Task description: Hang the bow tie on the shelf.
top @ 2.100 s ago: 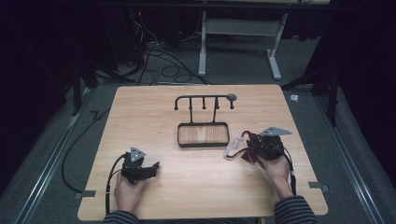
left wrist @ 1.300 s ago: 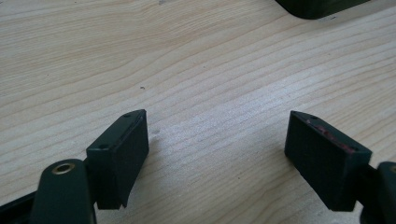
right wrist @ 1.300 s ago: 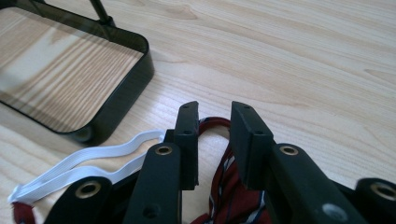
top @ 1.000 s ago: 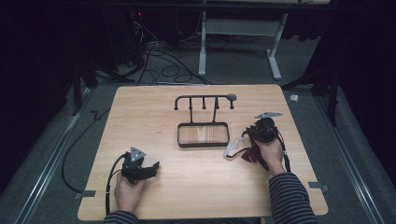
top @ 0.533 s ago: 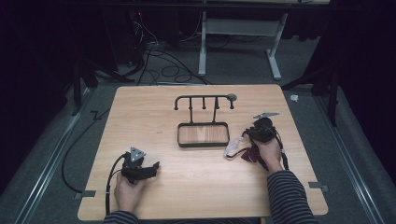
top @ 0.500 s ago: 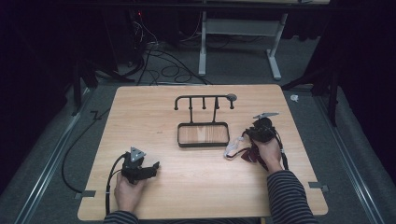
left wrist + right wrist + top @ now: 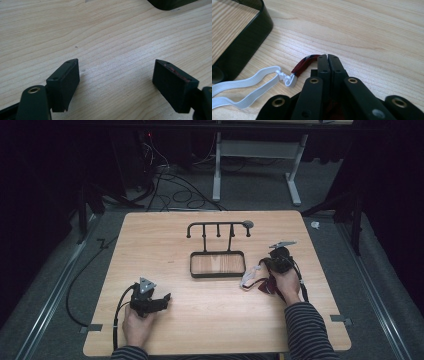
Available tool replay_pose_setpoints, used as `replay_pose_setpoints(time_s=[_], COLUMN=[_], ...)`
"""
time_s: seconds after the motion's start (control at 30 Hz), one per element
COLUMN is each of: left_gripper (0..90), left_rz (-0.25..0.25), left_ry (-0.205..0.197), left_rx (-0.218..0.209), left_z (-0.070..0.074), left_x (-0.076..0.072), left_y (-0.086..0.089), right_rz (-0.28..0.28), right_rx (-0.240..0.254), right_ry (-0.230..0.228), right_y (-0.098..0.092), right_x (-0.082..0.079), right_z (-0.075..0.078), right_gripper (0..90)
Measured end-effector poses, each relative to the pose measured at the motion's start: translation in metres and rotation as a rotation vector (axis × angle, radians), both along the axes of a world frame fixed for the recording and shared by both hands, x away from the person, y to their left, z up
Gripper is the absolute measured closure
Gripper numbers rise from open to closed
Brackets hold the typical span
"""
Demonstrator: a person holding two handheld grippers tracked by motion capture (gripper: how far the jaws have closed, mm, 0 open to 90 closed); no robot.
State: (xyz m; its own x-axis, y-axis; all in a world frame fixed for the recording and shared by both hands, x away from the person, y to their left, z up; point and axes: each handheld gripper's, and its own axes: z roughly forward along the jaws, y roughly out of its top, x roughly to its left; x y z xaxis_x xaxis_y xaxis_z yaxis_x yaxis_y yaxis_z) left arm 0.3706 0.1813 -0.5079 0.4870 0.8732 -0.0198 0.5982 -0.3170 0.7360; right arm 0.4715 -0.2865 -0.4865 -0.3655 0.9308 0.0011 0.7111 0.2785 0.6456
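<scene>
- Watching from the high view, I see my right gripper [image 7: 266,268] by the black rack tray [image 7: 218,275] on the table [image 7: 165,235]; its jaws have just been closing on the dark red strap [image 7: 268,285], so the pick-up looks secured. That hand [image 7: 286,285] reaches in from below right.
- Left gripper [image 7: 116,83] view: jaws spread wide over bare wood, nothing between them, resting idle.
- Right gripper [image 7: 327,61] view: jaws pressed together, pinching the strap's [image 7: 305,64] red end; its white elastic loop [image 7: 244,83] trails beside the tray's wall [image 7: 247,45].
</scene>
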Motion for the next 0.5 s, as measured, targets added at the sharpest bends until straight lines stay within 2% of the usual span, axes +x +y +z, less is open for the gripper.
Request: replay_pose_setpoints(time_s=[0.17, 0.5], left_gripper=[22.2, 22.2], left_rz=[0.000, 0.000], left_ry=[0.000, 0.000], left_rx=[-0.001, -0.001], left_z=[0.000, 0.000], left_x=[0.000, 0.000], left_y=[0.000, 0.000], right_rz=[0.007, 0.038], right_rx=[0.008, 0.019], right_ry=[-0.020, -0.093], right_y=[0.000, 0.003], right_x=[-0.004, -0.020], right_z=[0.006, 0.031], right_gripper=[90.0, 90.0])
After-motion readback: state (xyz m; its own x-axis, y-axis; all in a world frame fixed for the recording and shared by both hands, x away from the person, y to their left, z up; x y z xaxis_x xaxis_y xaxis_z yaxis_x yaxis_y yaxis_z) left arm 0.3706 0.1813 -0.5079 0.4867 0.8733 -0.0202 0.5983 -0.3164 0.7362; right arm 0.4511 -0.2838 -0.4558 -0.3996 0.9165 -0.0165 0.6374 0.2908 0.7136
